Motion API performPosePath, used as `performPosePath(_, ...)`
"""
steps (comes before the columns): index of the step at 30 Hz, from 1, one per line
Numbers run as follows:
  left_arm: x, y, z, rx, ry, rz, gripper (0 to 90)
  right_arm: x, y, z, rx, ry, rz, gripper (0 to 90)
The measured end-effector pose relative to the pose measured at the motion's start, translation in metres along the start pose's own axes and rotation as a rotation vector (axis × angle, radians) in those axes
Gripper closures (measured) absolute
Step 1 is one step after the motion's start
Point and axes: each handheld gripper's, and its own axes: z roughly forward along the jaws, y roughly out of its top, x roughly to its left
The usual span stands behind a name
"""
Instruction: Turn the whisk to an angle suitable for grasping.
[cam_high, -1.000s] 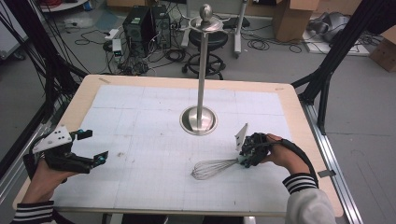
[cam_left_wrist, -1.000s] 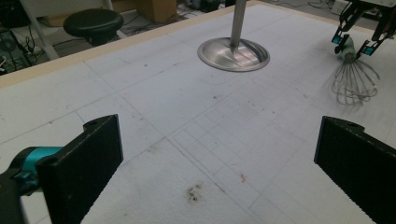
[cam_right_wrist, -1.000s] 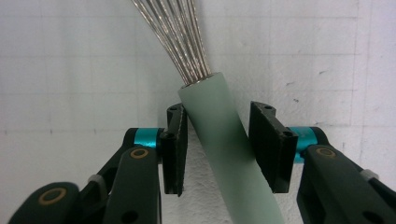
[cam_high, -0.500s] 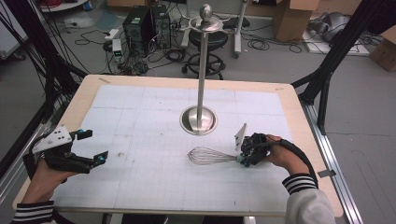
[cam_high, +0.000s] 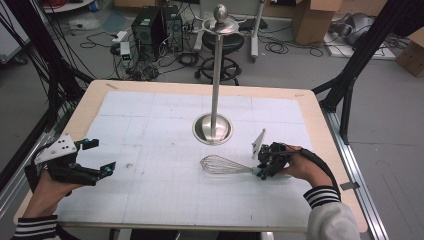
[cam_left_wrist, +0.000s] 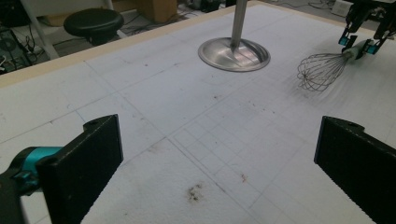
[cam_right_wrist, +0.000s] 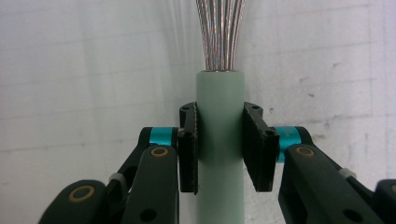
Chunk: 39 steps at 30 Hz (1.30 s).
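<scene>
Clearly the right claw (cam_right_wrist: 219, 140) was clamped on the whisk (cam_high: 225, 164), its jaws pressed flat against either side of the pale green handle just below where the wires enter it. In the high view the whisk sat right of centre, wire head pointing left toward the middle of the frame, low over the bench (cam_high: 150, 125); whether the wires touched the surface could not be told. Gripping at the handle's wire end probably kept the head from drooping. Just above it in the frame stood the stand (cam_high: 214, 90), a tall metal pole on a round base with arms at its top, perhaps meant for hanging utensils. At the lower left, the left claw (cam_high: 95, 157) hovered over the bench with jaws wide apart, holding nothing, seemingly waiting well clear.
</scene>
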Motion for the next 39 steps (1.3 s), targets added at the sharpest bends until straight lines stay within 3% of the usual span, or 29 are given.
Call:
performPosePath(17,-0.001,0.001,-0.001,-0.004,-0.007,0.006,1.7,0.006,0.007,-0.031,-0.203,-0.011,0.017,69.8)
performPosePath(27,-0.004,0.005,-0.005,-0.026,-0.02,0.014,1.7,0.012,0.034,-0.049,-0.316,-0.008,-0.016,69.7)
performPosePath(39,-0.005,0.008,-0.009,-0.04,-0.031,0.024,1.7,0.021,0.073,-0.058,-0.359,0.018,-0.03,69.7)
